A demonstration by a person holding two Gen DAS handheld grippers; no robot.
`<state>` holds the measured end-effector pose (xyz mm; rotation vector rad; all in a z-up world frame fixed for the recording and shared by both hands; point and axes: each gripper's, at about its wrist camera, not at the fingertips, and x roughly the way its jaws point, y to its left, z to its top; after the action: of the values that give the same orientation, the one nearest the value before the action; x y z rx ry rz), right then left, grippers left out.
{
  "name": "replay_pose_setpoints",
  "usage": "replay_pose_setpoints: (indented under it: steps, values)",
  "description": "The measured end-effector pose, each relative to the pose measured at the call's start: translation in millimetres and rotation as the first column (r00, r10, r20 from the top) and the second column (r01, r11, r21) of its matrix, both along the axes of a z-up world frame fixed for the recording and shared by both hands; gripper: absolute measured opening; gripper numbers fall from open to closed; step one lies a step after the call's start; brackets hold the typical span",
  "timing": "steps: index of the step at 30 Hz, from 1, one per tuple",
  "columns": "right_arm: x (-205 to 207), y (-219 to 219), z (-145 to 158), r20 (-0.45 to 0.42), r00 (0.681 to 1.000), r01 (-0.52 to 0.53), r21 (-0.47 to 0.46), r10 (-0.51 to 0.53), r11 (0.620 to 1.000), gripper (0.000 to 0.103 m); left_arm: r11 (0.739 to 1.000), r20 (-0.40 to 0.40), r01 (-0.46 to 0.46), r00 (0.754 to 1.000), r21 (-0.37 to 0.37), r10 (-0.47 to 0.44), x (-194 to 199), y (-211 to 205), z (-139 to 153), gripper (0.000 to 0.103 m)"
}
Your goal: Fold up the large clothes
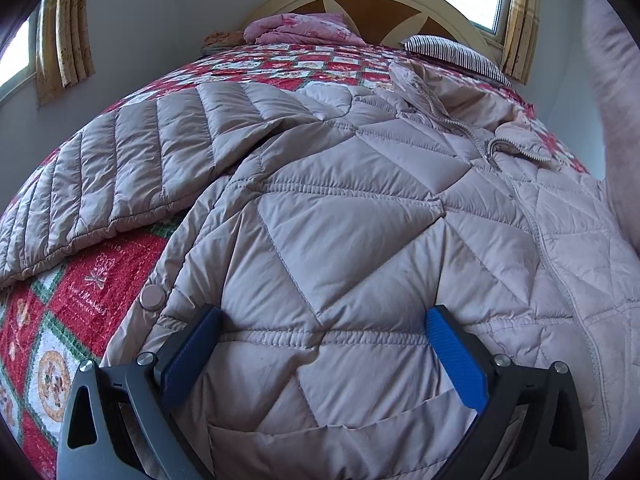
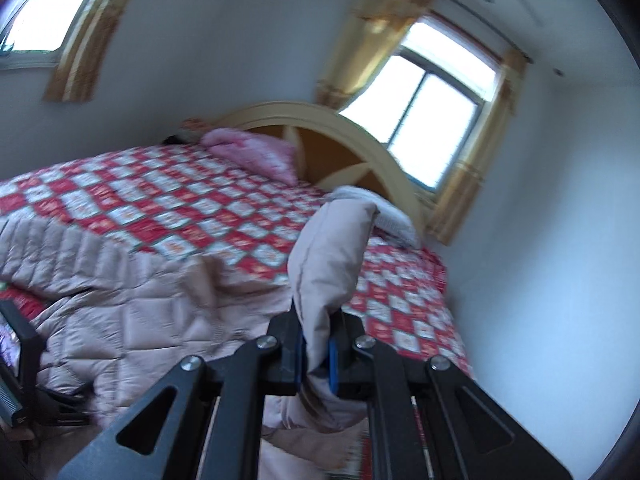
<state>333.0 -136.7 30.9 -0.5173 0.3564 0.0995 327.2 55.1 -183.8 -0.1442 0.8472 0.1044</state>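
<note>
I am in the sleeve-folding step: my right tongs [image 2: 316,354] are clamped on a sleeve [image 2: 328,256] of the padded jacket [image 1: 340,216] and carry it up above the bed [image 2: 168,196], so the sleeve rises from the tongs and droops at its far end. My left tongs [image 1: 320,352] stand wide apart just over the jacket's near hem, gripping nothing; whether they press the cloth I cannot tell from this angle.

The jacket lies spread, front up, on the patterned quilt [image 1: 80,292]. Its long axis runs from the hem at the near edge to the collar [image 1: 460,120] at the far end, toward the headboard [image 1: 360,4]. The other sleeve [image 1: 120,168] stretches out flat to the left.

Next, I judge, the lifted sleeve must swing left across the chest and be laid flat, while the left tongs pin the body so it does not drag.
</note>
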Motion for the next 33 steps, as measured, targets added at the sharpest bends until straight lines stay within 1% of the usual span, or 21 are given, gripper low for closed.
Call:
replay_pose_setpoints:
  steps: [3, 4, 6, 10, 13, 14, 16, 17, 18, 20, 21, 22, 24, 25, 26, 27, 28, 29, 30, 32, 33]
  values:
    - [1.0, 31.2, -34.1, -0.068, 0.996, -0.056, -0.003, 0.055, 0.998, 0.011, 0.999, 0.030, -0.041, 0.999, -0.028, 0.042, -7.5, 9.3, 3.5, 0.102]
    - [5.6, 43.8, -52.2, -0.095, 0.993, -0.074, -0.005, 0.073, 0.997, 0.011, 0.998, 0.040, -0.057, 0.997, -0.035, 0.058, -9.7, 11.9, 4.6, 0.102]
    - [7.8, 56.6, -73.5, -0.138, 0.986, -0.096, 0.000, 0.095, 0.995, 0.011, 0.991, 0.080, -0.115, 0.990, -0.064, 0.120, -19.3, 21.6, 8.8, 0.102]
    - [21.1, 71.8, -125.7, -0.265, 0.958, -0.097, 0.061, 0.110, 0.993, 0.011, 0.985, 0.109, -0.147, 0.982, -0.086, 0.156, -27.2, 28.3, 12.6, 0.102]
    - [24.3, 77.4, -156.9, -0.349, 0.928, -0.097, 0.116, 0.132, 0.989, 0.012, 0.985, 0.097, -0.155, 0.982, -0.081, 0.163, -27.7, 30.9, 15.8, 0.102]
    - [23.6, 77.7, -164.3, -0.374, 0.915, -0.104, 0.140, 0.150, 0.985, 0.016, 0.985, 0.090, -0.158, 0.982, -0.069, 0.164, -28.7, 33.4, 18.9, 0.102]
    - [19.4, 72.4, -163.1, -0.383, 0.902, -0.126, 0.203, 0.197, 0.971, 0.025, 0.987, 0.093, -0.155, 0.983, -0.031, 0.157, -33.4, 38.2, 28.1, 0.102]
    - [14.4, 63.0, -154.7, -0.385, 0.898, -0.128, 0.231, 0.211, 0.965, 0.039, 0.988, 0.098, -0.155, 0.983, 0.007, 0.153, -36.9, 41.4, 37.1, 0.102]
    - [11.8, 56.0, -145.9, -0.392, 0.892, -0.123, 0.271, 0.226, 0.955, 0.060, 0.987, 0.108, -0.157, 0.983, 0.043, 0.151, -40.3, 44.4, 48.4, 0.102]
    - [3.5, 33.9, -121.5, -0.393, 0.880, -0.109, 0.377, 0.265, 0.920, 0.079, 0.988, 0.148, -0.138, 0.981, 0.066, 0.127, -46.8, 48.9, 72.3, 0.102]
    - [-2.7, 17.3, -105.5, -0.365, 0.885, -0.111, 0.438, 0.289, 0.892, 0.079, 0.988, 0.177, -0.135, 0.977, 0.080, 0.119, -49.8, 48.7, 89.3, 0.102]
    - [-5.6, 2.5, -93.1, -0.341, 0.893, -0.108, 0.470, 0.293, 0.876, 0.079, 0.987, 0.205, -0.132, 0.972, 0.091, 0.112, -51.5, 45.7, 102.5, 0.102]
    - [-5.2, -20.9, -79.0, -0.309, 0.915, -0.077, 0.499, 0.260, 0.863, 0.078, 0.991, 0.235, -0.099, 0.969, 0.091, 0.075, -46.6, 33.1, 122.4, 0.102]
    - [-3.1, -36.2, -73.2, -0.292, 0.932, -0.040, 0.507, 0.216, 0.861, 0.077, 0.994, 0.230, -0.074, 0.972, 0.083, 0.053, -39.2, 24.1, 128.5, 0.102]
    - [3.0, -51.5, -70.2, -0.283, 0.951, 0.028, 0.486, 0.126, 0.874, 0.072, 0.996, 0.221, -0.052, 0.975, 0.073, 0.034, -30.5, 13.5, 133.0, 0.102]
    - [10.1, -62.4, -71.1, -0.280, 0.959, 0.093, 0.455, 0.043, 0.885, 0.062, 0.997, 0.216, -0.036, 0.976, 0.068, 0.021, -22.2, 1.8, 134.4, 0.102]
    - [20.4, -73.3, -76.0, -0.283, 0.958, 0.166, 0.434, -0.041, 0.886, 0.059, 0.998, 0.213, -0.019, 0.977, 0.068, 0.004, -11.0, -15.0, 133.0, 0.102]
    - [32.9, -83.5, -85.7, -0.306, 0.946, 0.238, 0.427, -0.108, 0.873, 0.058, 0.998, 0.204, -0.005, 0.979, 0.069, -0.010, -3.8, -27.2, 129.9, 0.102]
    - [45.6, -93.1, -100.7, -0.344, 0.924, 0.309, 0.418, -0.166, 0.854, 0.058, 0.997, 0.192, 0.014, 0.981, 0.074, -0.028, 5.1, -40.9, 124.9, 0.102]
    - [63.6, -102.4, -129.6, -0.417, 0.885, 0.377, 0.387, -0.205, 0.841, 0.058, 0.989, 0.187, 0.053, 0.979, 0.139, -0.079, 26.9, -72.6, 107.9, 0.102]
    - [69.1, -101.6, -146.3, -0.458, 0.867, 0.389, 0.370, -0.199, 0.844, 0.057, 0.982, 0.188, 0.055, 0.978, 0.182, -0.089, 35.4, -83.3, 98.8, 0.102]
